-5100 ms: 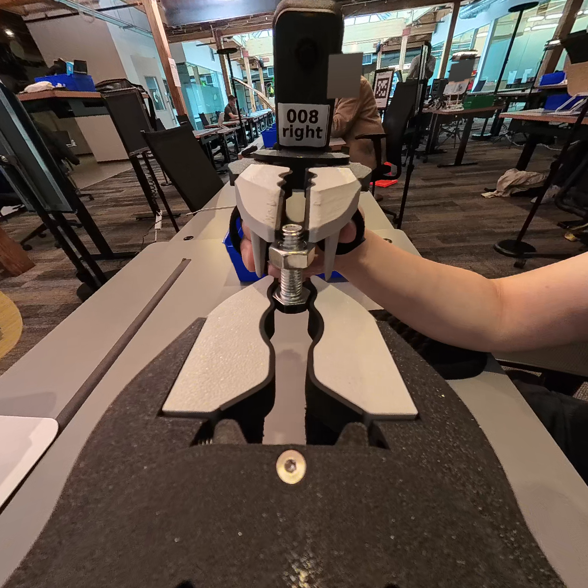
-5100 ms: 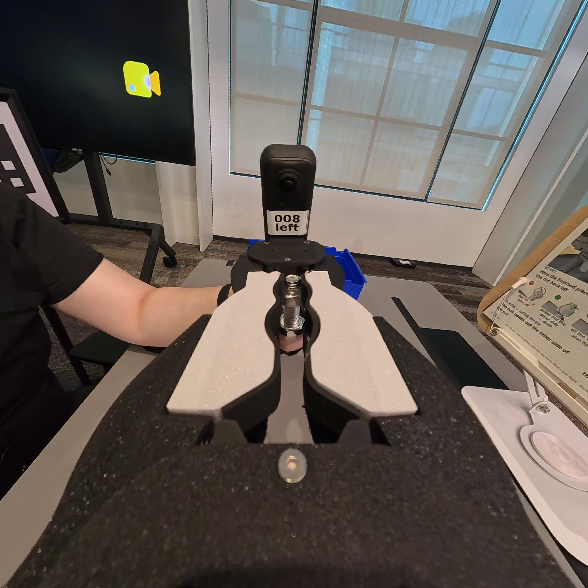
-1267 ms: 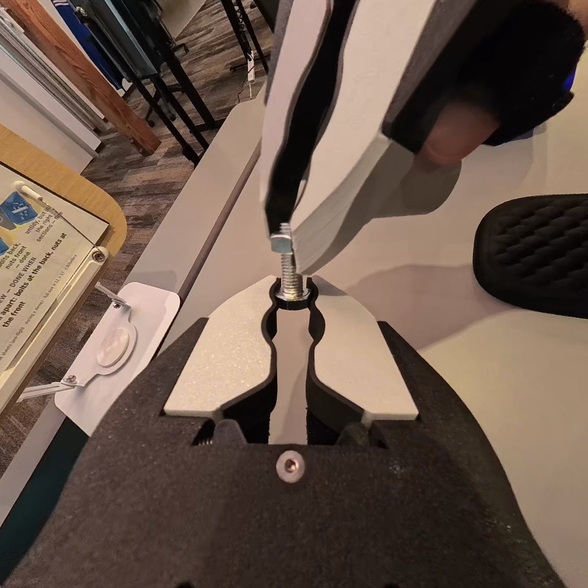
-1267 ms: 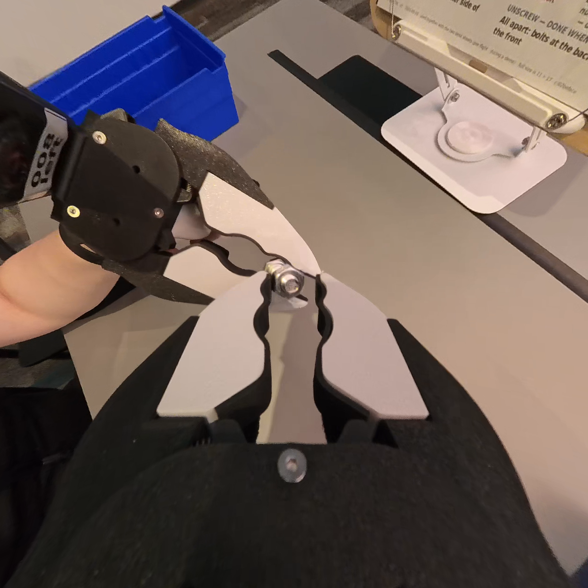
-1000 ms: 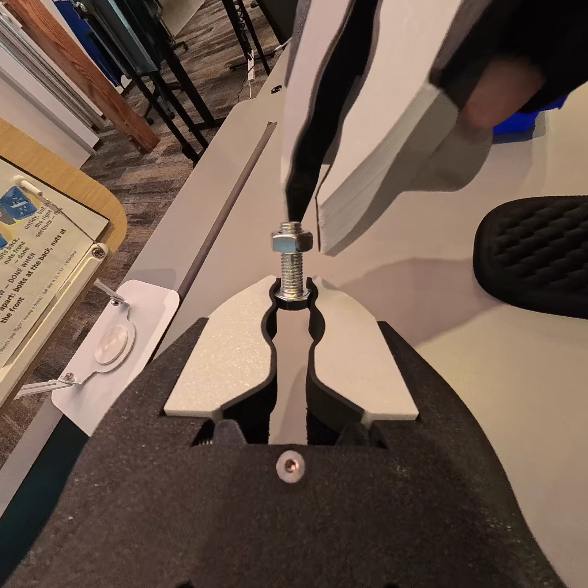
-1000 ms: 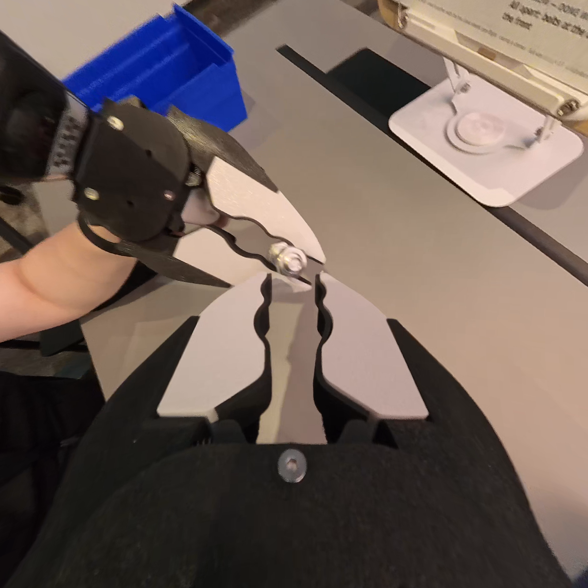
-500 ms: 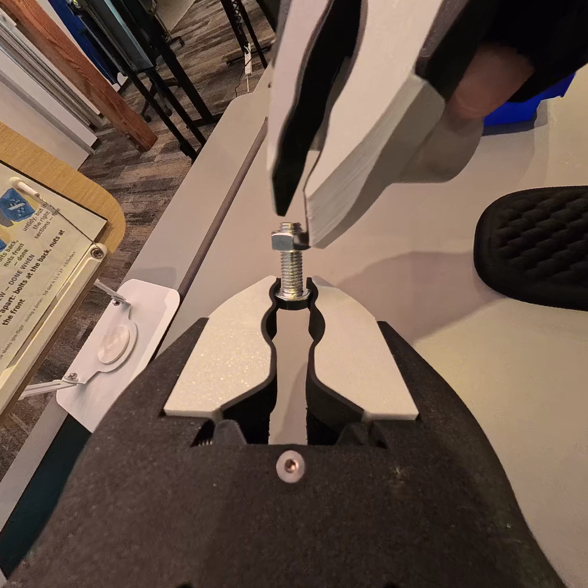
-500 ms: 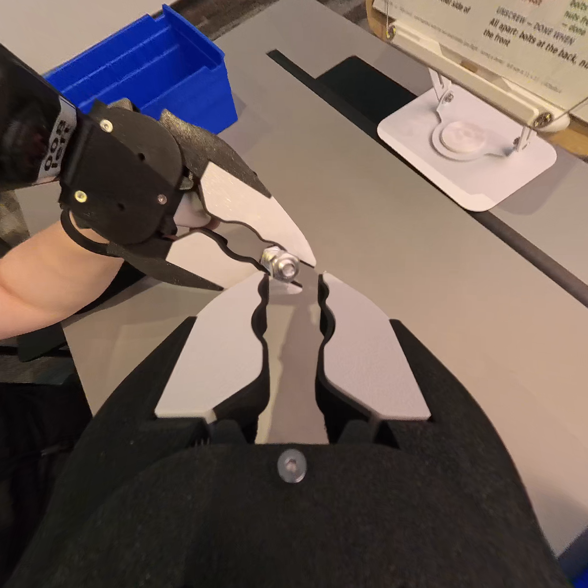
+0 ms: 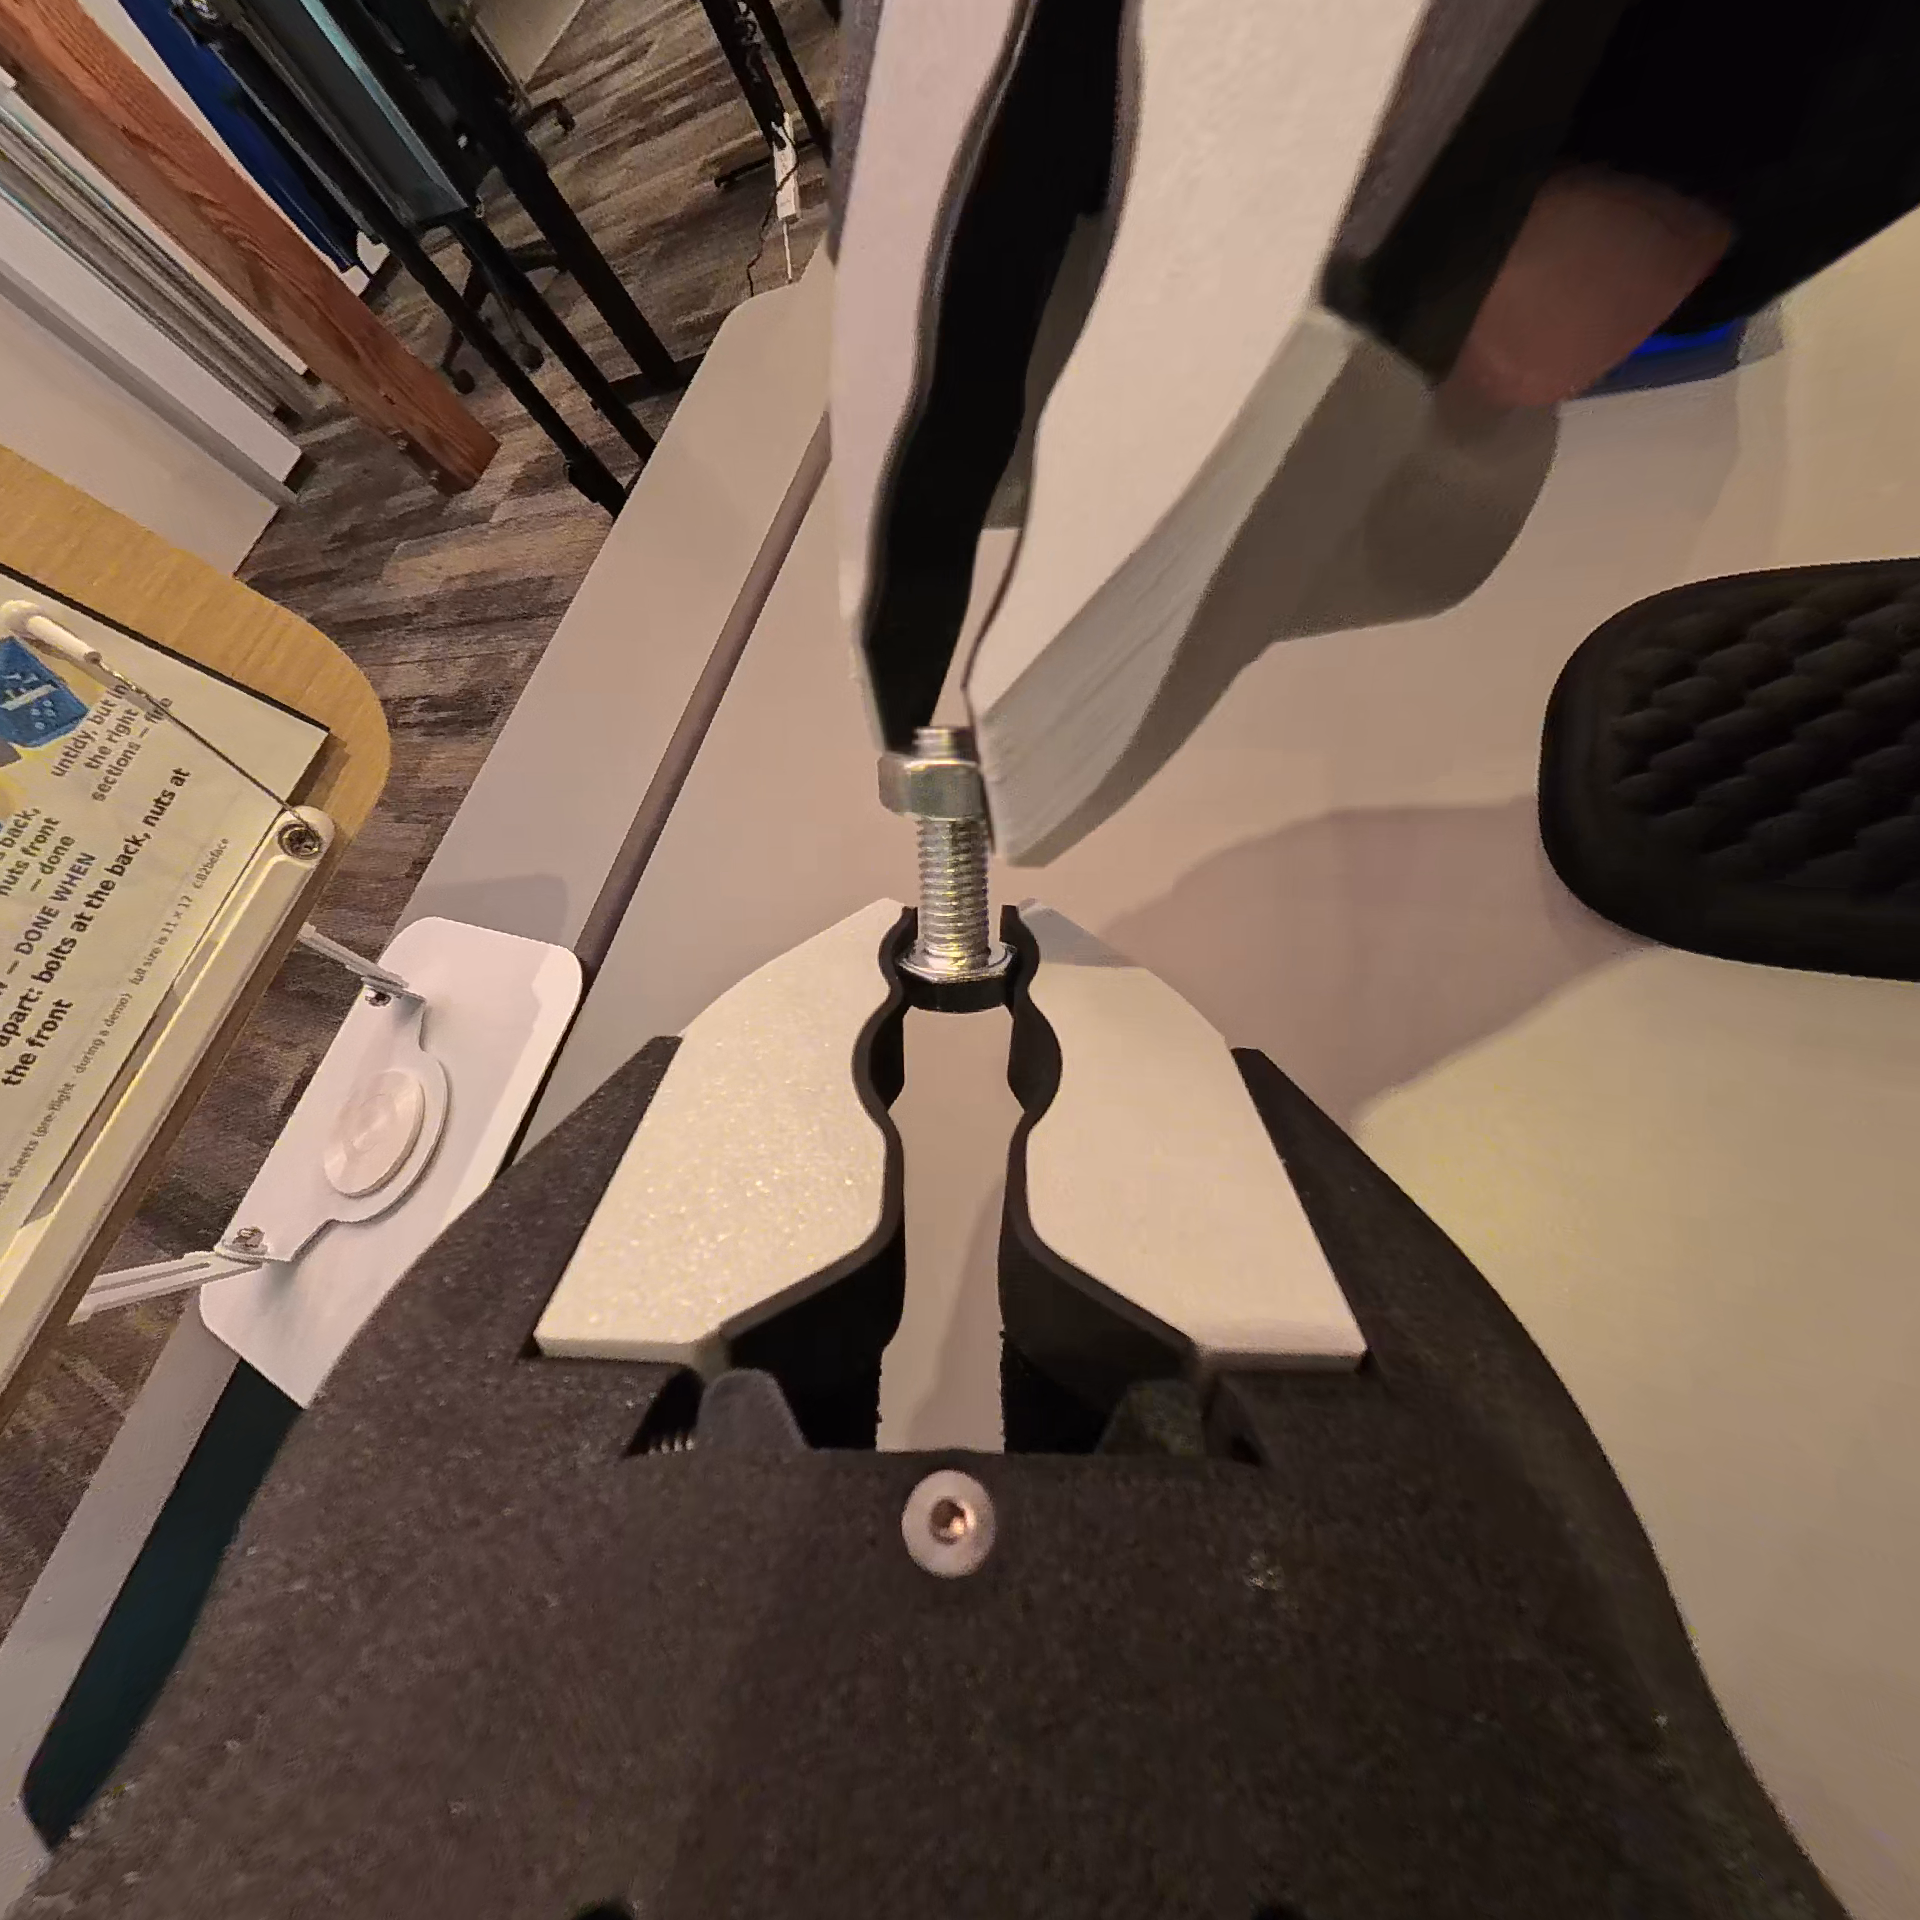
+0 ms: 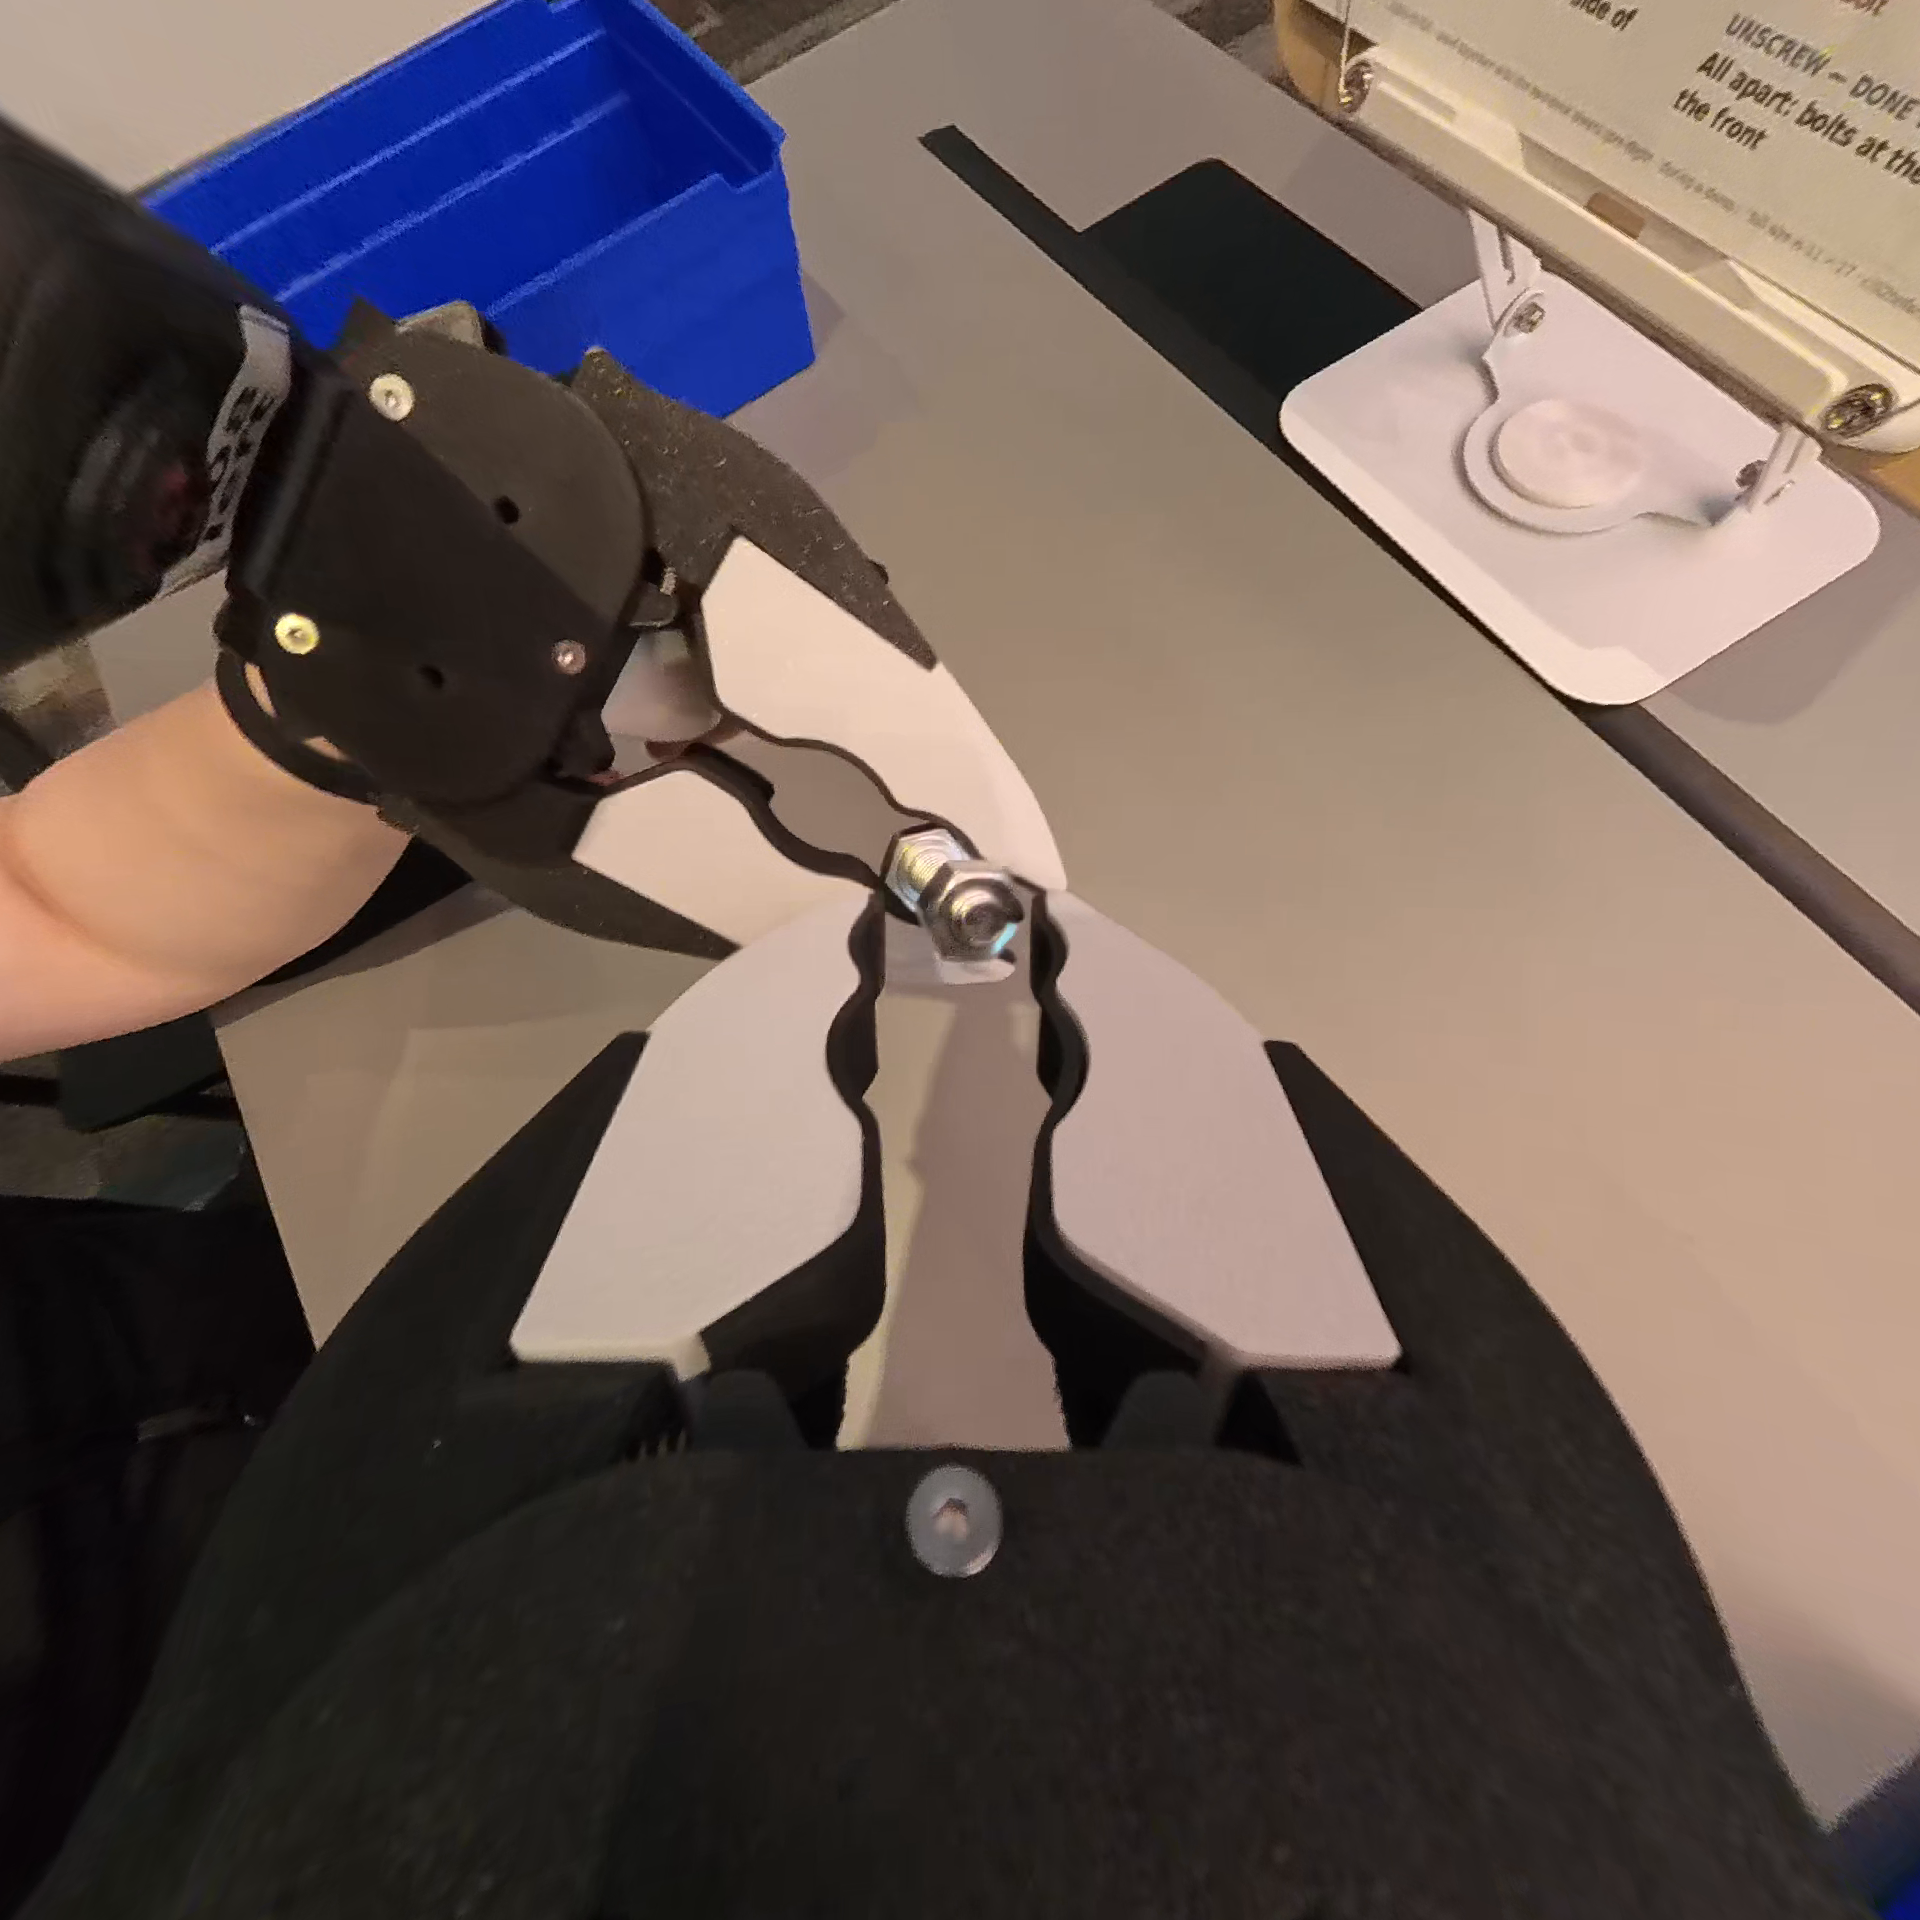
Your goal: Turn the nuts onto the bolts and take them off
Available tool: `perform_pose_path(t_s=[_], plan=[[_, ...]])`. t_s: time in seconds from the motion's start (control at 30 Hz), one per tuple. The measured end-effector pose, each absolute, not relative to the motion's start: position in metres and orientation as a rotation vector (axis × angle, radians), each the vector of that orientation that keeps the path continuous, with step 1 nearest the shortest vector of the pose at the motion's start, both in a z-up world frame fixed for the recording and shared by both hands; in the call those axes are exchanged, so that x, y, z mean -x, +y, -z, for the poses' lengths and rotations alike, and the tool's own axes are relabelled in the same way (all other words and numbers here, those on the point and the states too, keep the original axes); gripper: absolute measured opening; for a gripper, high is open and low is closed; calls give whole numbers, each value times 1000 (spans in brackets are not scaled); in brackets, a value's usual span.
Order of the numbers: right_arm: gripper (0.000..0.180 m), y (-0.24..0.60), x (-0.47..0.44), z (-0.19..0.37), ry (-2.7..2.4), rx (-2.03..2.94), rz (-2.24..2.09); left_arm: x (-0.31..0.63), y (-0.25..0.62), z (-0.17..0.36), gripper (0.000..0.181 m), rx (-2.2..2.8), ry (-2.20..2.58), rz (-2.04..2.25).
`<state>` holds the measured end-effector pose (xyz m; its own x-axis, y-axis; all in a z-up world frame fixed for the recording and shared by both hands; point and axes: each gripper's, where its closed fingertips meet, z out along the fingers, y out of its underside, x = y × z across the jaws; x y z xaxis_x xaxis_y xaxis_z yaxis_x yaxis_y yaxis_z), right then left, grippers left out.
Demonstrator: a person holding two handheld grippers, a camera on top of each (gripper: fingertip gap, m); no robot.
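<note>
Left wrist view: left gripper (image 9: 954,961) is clamped on the head end of the bolt (image 9: 948,883), which stands straight out from the fingertips, threads bare below the nut (image 9: 931,798). The nut sits at the far tip of the shank, only a sliver of bolt end showing past it. The right gripper (image 9: 930,743) comes in from above, tips closed against the nut's flats. Grey table (image 9: 1558,1195) below, black pad (image 9: 1745,769) to the right, white stand base (image 9: 384,1132) at left. Right wrist view: the right gripper (image 10: 961,940) pinches the nut (image 10: 971,914) between its tips; the left gripper (image 10: 914,831) reaches in from the left holding the bolt (image 10: 916,865) roughly level above the table. Blue bin (image 10: 540,197) well behind. Handling judgement: zinc-bright steel, small, rigid and dense for its size; smooth flats likely slippery against hard fingers. Best hold is across two opposite flats of the nut, with the bolt head seated in the finger notch. With so few threads engaged, the nut could drop once free.
</note>
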<state>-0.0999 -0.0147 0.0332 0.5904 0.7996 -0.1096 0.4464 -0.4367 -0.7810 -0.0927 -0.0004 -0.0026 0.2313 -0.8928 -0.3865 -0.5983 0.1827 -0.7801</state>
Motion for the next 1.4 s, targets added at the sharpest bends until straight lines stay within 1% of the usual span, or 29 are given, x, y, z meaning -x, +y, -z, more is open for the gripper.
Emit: perform_pose_path(t_s=[0.13,0.2,0.33,0.4,0.57,0.63,0.87,1.0,1.1,1.27,1.4], plan=[[29,-10,90,-22,-964,2156,-580,93,0,2,15,1517,1462,382],[26,-10,83,-17,-965,2182,-555,93,-1,2,15,1518,1465,392],[27,-18,92,-29,-999,2117,-635,93,-2,3,15,1517,1477,381],[28,-18,95,-32,-1006,2093,-609,92,-2,3,15,1513,1479,385],[29,-12,87,-21,-990,2149,-584,93,-3,1,15,1513,1471,405],[26,-10,78,-16,-979,2177,-558,93,-3,-1,15,1511,1467,412],[28,-20,98,-42,-995,2038,-699,92,-4,1,15,1509,1477,399],[29,-12,87,-32,-957,2097,-640,93,-4,0,15,1509,1473,396],[26,-12,75,-27,-941,2138,-616,93,-4,0,15,1511,1471,400],[27,-16,91,-45,-952,2035,-702,91,-5,2,15,1509,1483,393],[29,-13,92,-31,-977,2091,-653,92,-5,0,15,1506,1479,393]])
